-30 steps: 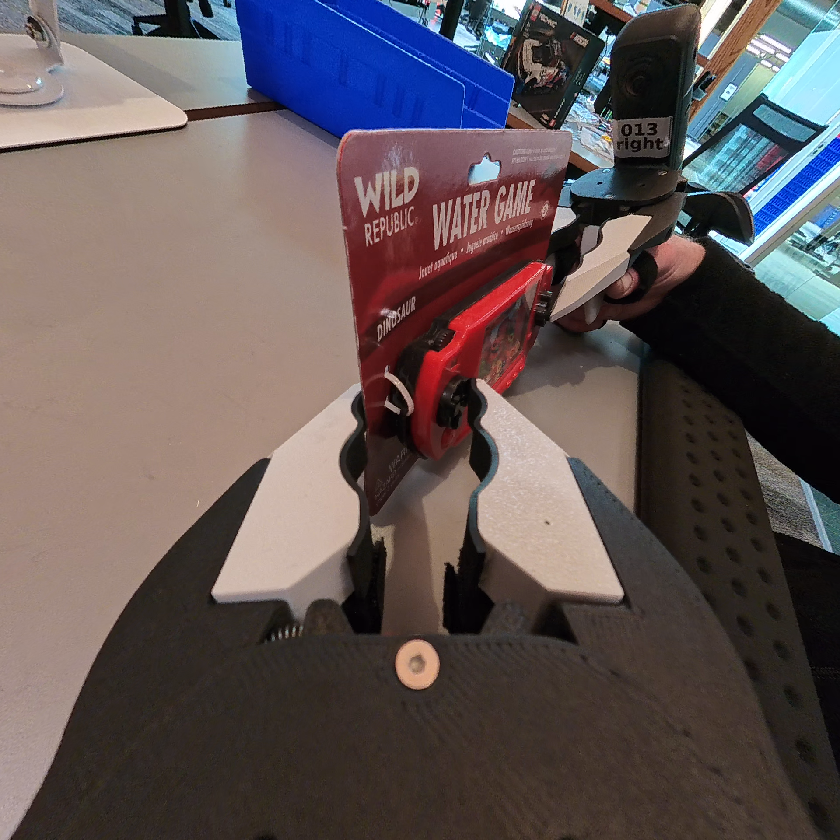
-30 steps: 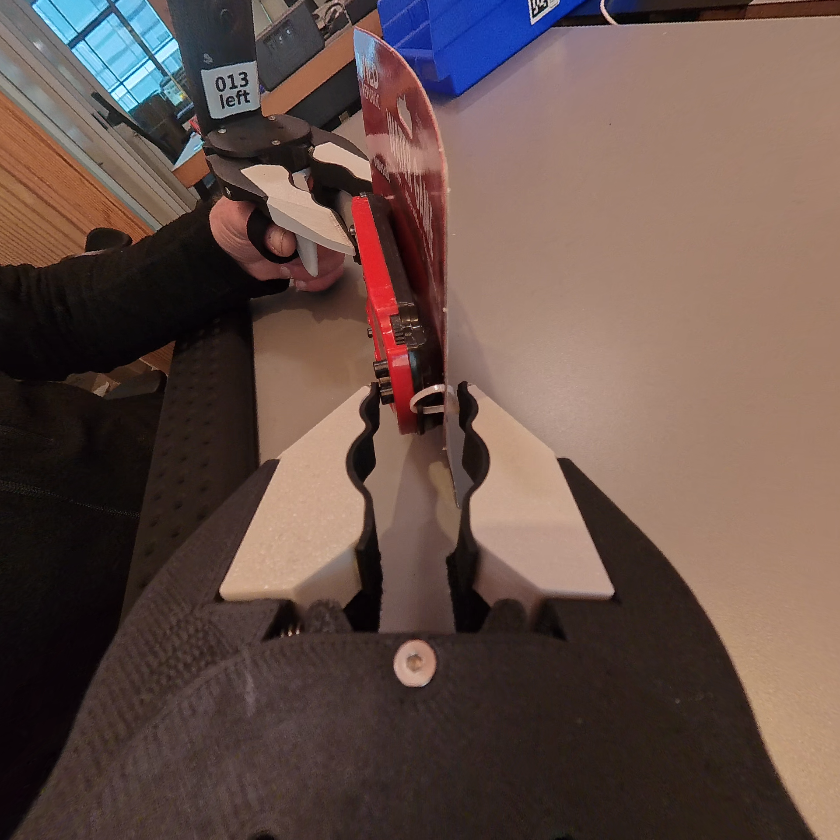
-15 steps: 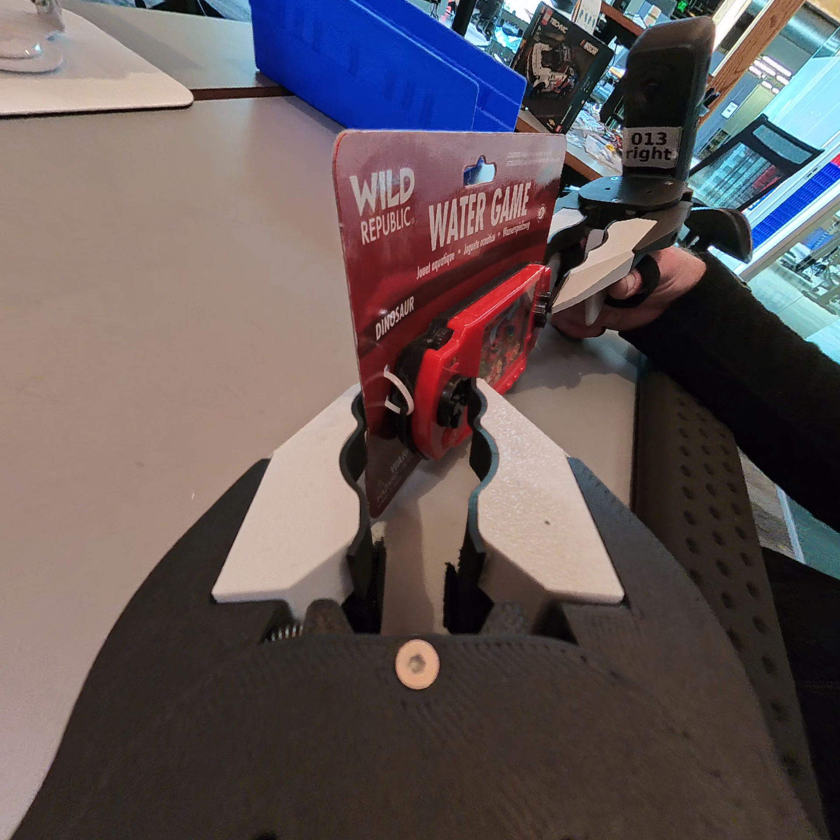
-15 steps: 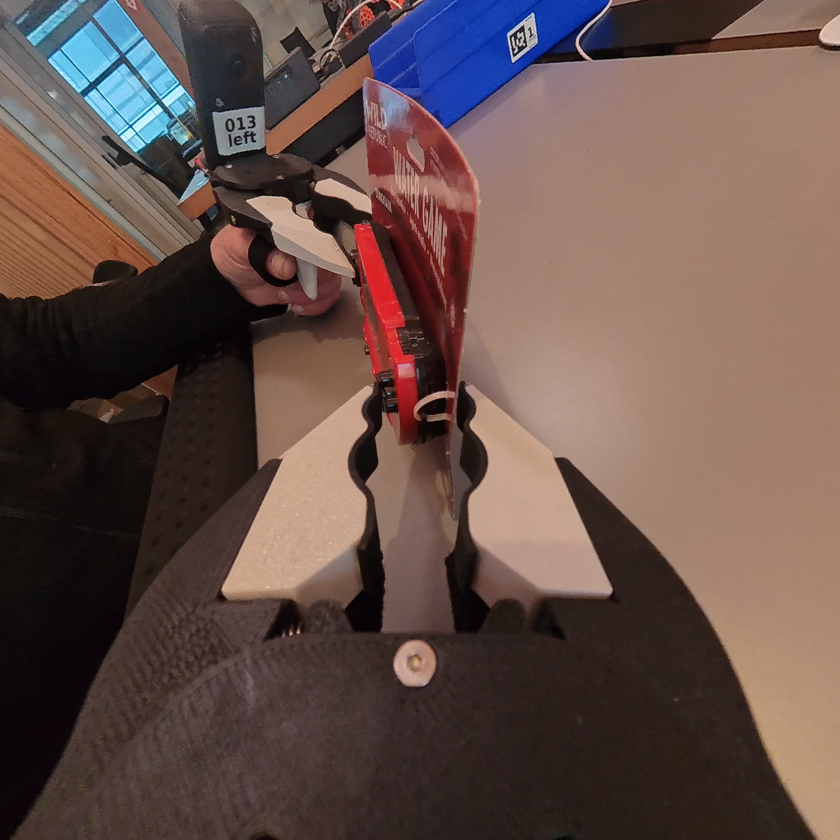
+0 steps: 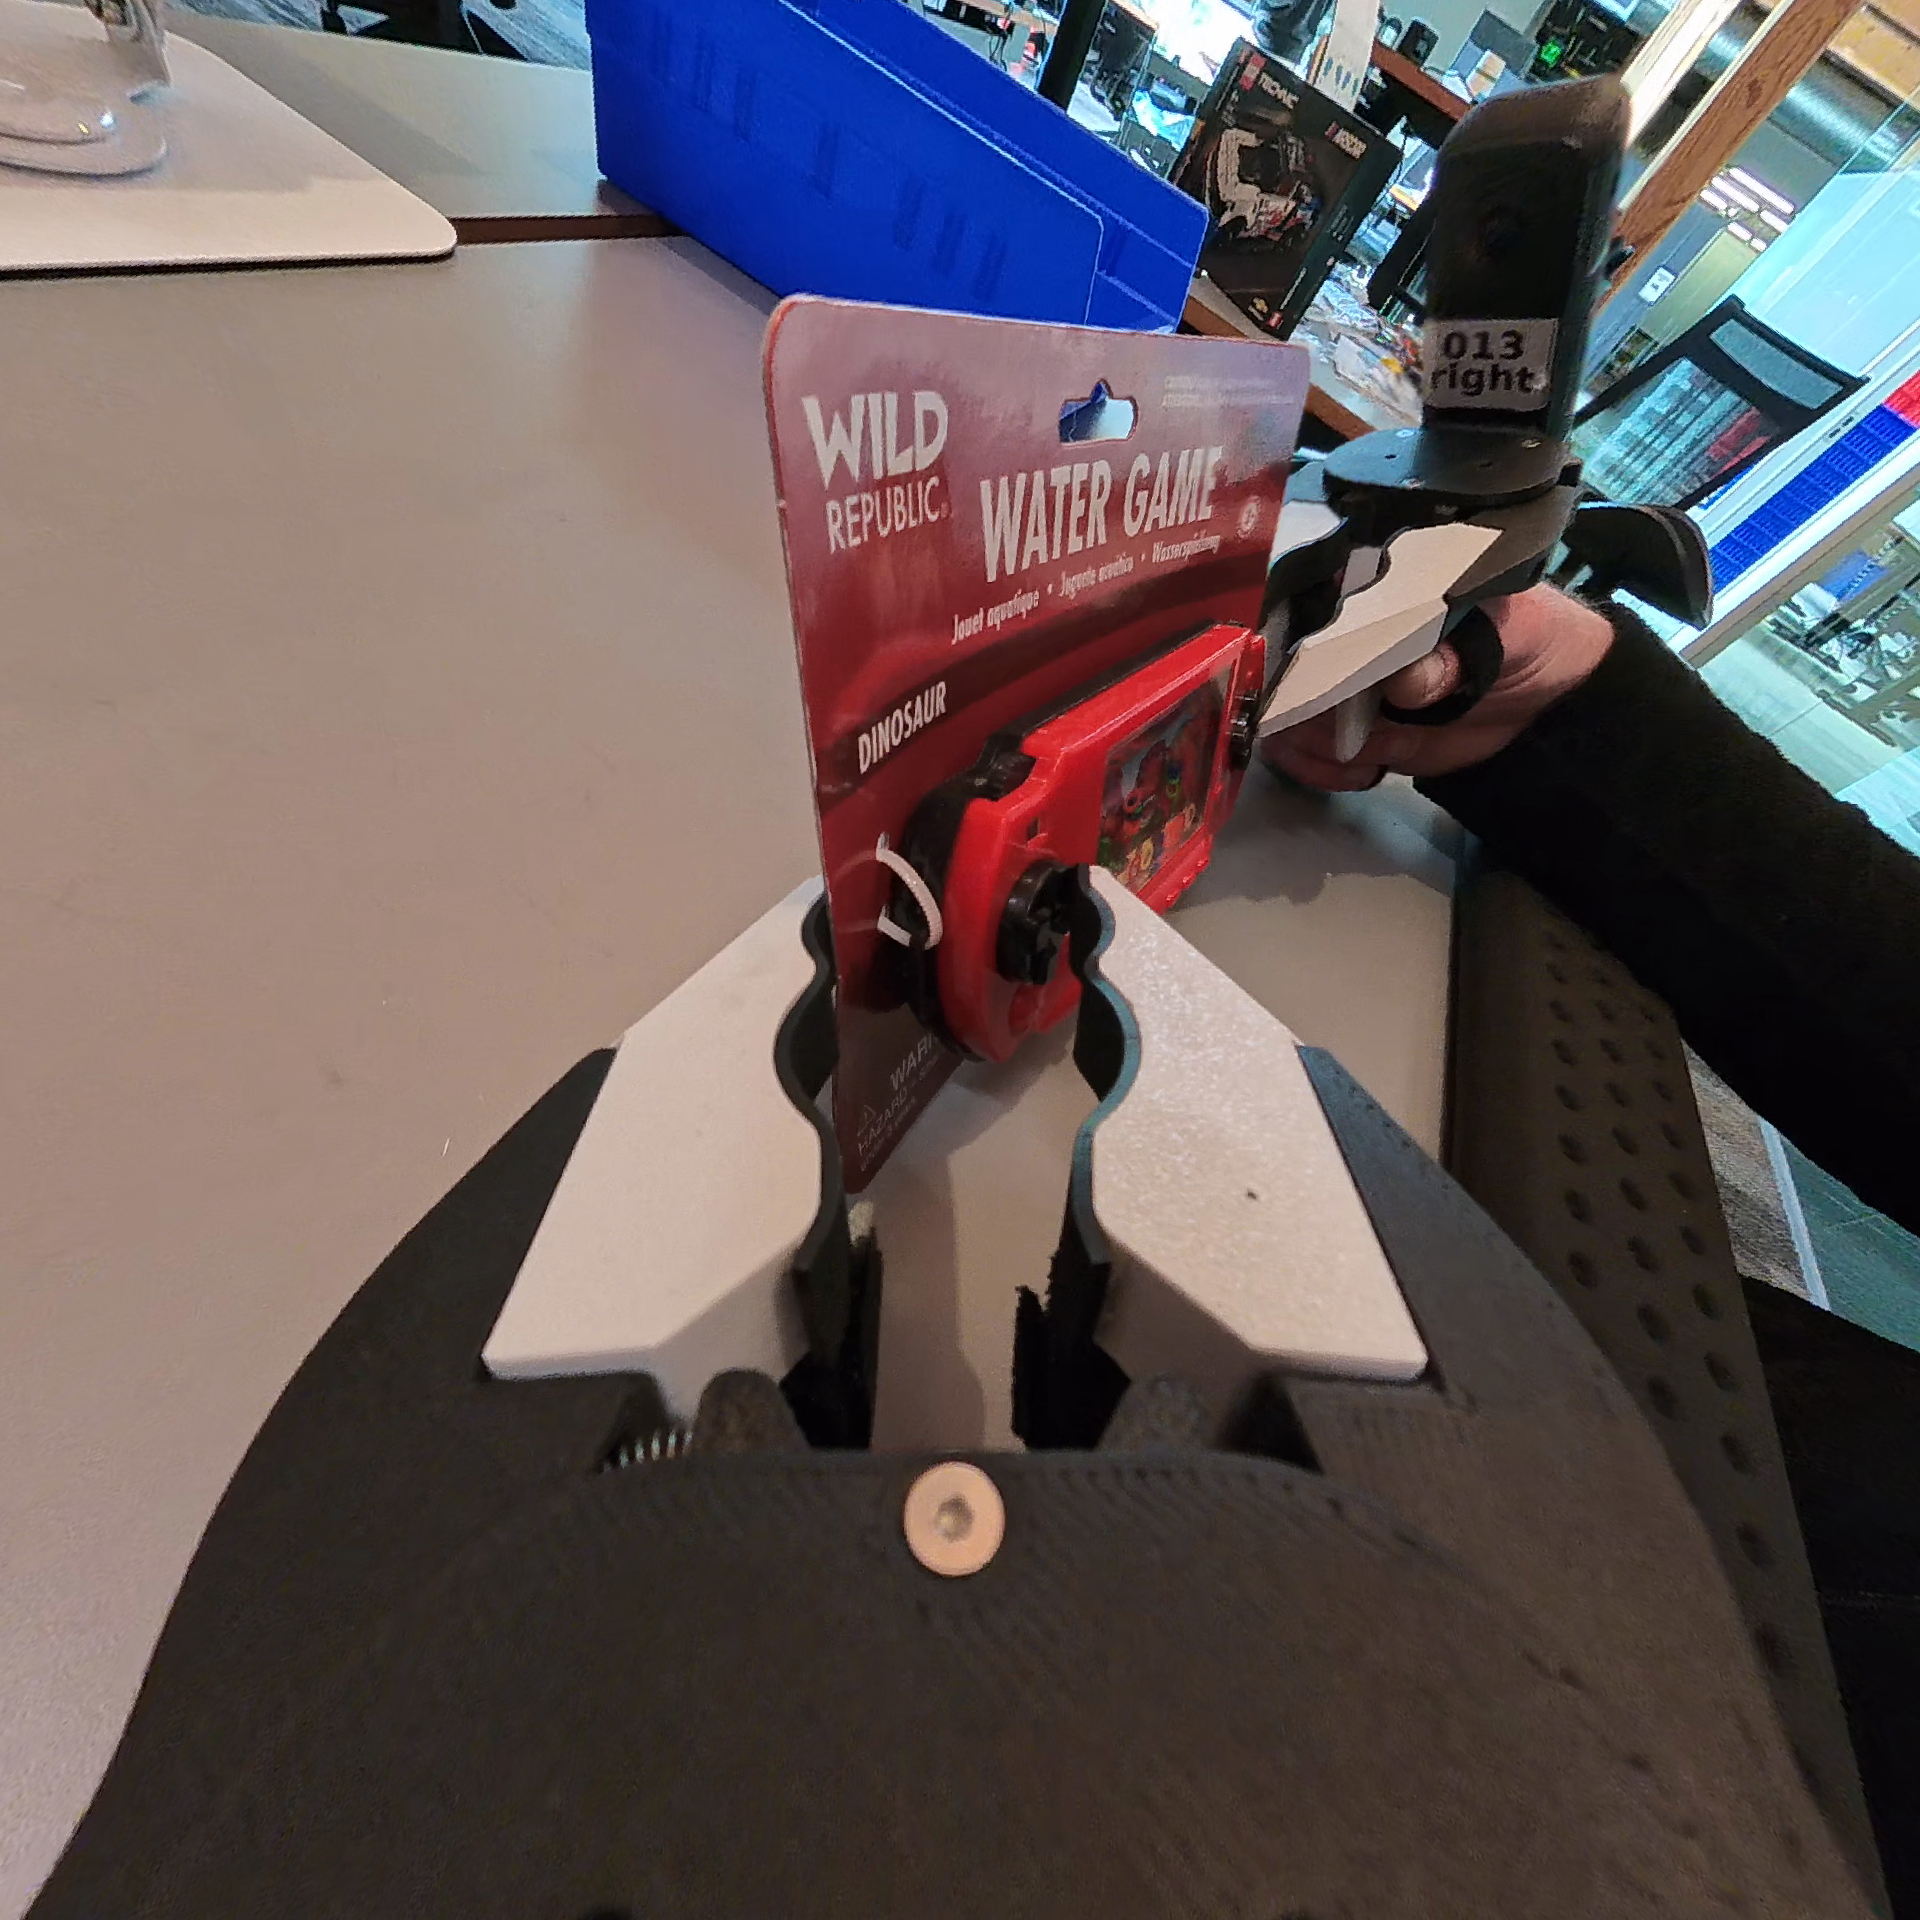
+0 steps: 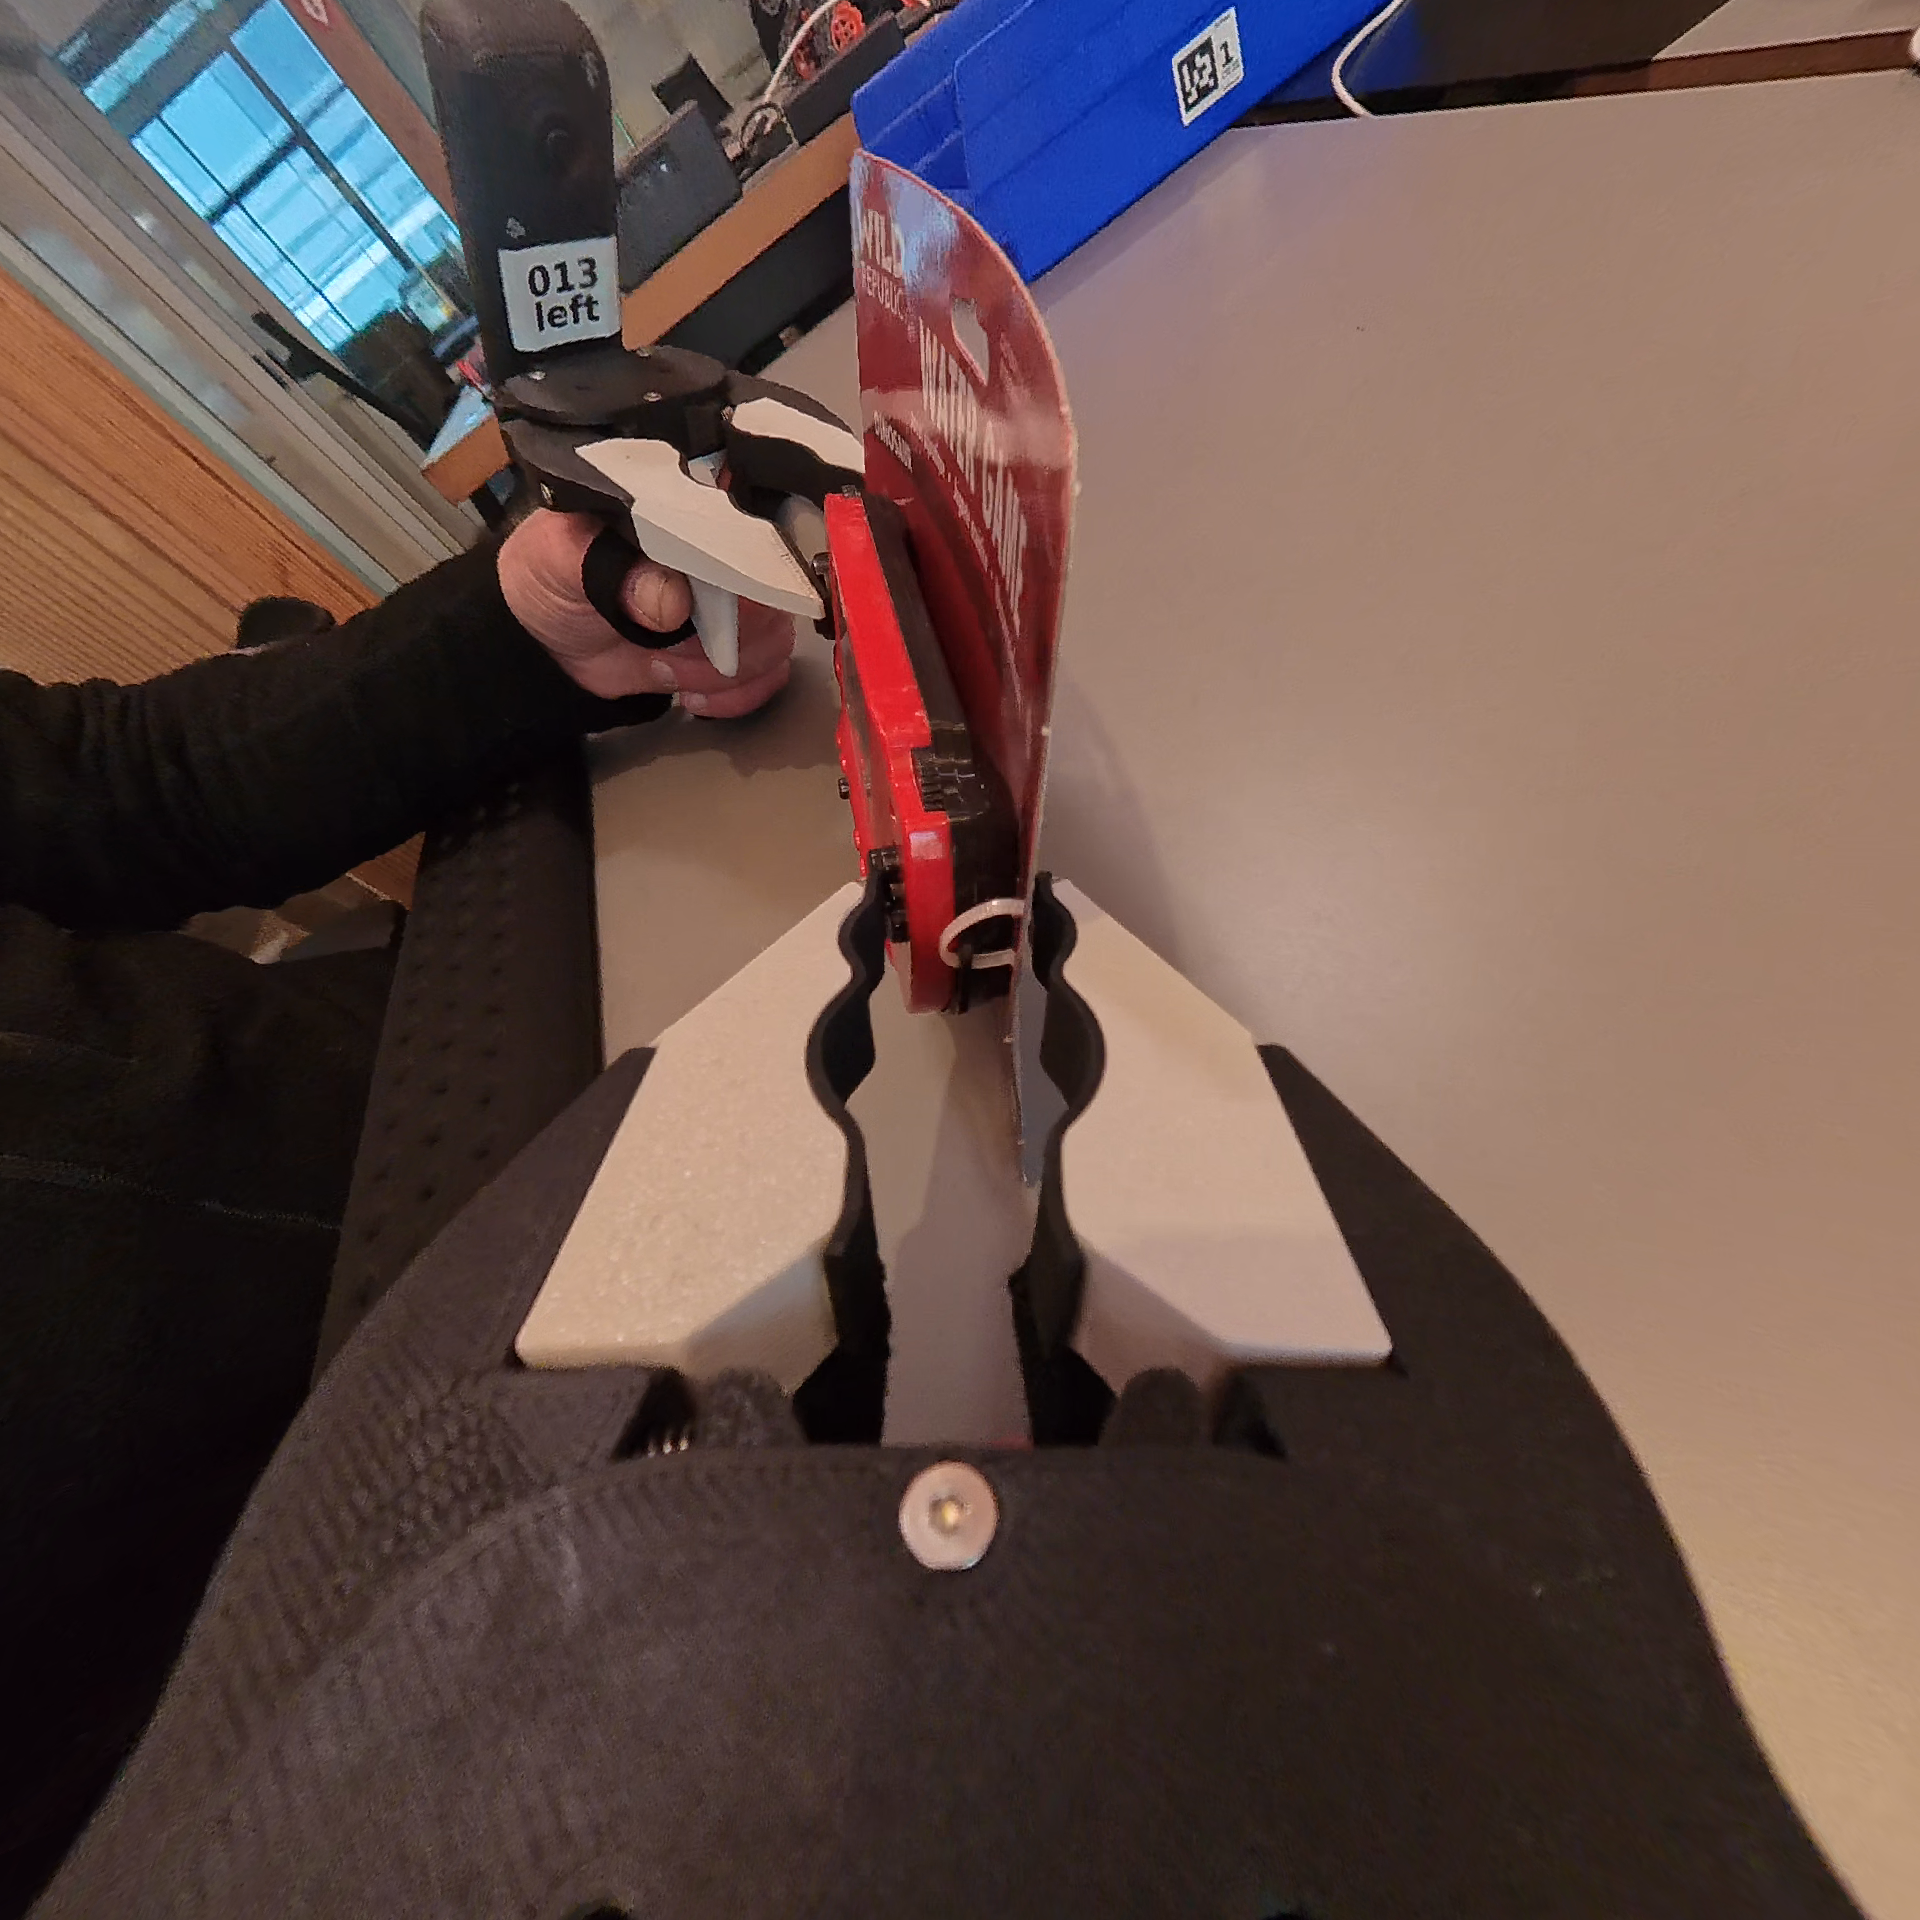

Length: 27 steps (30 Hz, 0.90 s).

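A grey table (image 5: 364,675) carried everything. Beyond the left gripper (image 5: 951,914), at the table's far edge, stood a blue plastic bin (image 5: 883,177). Far off to that gripper's left lay a white rounded mat (image 5: 208,197) bearing a pale stand base (image 5: 73,114).

Printed words on the red toy card (image 5: 1023,582), unquoted.

A dark red cardboard backing card (image 5: 1039,582) carrying a red plastic handheld toy (image 5: 1091,821) is standing upright above the grey table (image 5: 364,675). The left gripper (image 5: 951,914) and right gripper (image 6: 956,914) are clamping opposite ends, blue plastic bins (image 5: 883,177) sitting behind.
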Each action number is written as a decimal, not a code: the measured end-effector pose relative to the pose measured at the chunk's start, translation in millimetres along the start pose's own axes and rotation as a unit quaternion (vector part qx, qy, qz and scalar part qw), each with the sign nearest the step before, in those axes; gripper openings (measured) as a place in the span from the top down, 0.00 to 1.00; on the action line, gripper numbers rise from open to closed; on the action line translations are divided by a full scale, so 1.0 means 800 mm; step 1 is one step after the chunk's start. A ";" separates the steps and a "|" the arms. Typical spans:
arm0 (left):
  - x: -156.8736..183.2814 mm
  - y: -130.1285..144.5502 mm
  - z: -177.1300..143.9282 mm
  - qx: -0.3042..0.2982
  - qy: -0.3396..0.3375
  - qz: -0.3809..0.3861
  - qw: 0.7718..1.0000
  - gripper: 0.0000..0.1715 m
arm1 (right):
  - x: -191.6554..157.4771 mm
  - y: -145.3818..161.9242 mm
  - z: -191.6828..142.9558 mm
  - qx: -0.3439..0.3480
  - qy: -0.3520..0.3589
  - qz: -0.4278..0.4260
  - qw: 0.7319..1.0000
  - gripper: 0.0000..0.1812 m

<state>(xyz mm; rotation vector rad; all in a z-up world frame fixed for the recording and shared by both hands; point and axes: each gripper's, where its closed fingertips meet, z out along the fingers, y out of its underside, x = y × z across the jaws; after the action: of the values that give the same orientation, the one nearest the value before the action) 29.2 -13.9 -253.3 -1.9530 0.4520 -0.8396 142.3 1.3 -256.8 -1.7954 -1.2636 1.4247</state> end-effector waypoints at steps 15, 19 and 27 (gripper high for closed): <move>0.002 0.000 0.002 -0.001 0.002 0.003 1.000 0.76 | -0.001 0.002 -0.001 0.000 -0.005 0.000 1.000 0.83; 0.003 0.001 0.002 -0.001 0.002 0.003 1.000 0.76 | -0.001 0.002 -0.001 0.000 -0.005 -0.001 1.000 0.83; 0.003 0.001 0.002 -0.001 0.002 0.003 1.000 0.76 | -0.003 0.002 0.000 -0.002 -0.005 -0.005 1.000 0.85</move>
<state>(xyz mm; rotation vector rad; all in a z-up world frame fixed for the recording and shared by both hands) 31.9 -15.0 -253.7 -1.9513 0.4610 -0.8385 143.1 -1.1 -256.9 -1.7826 -1.2796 1.4290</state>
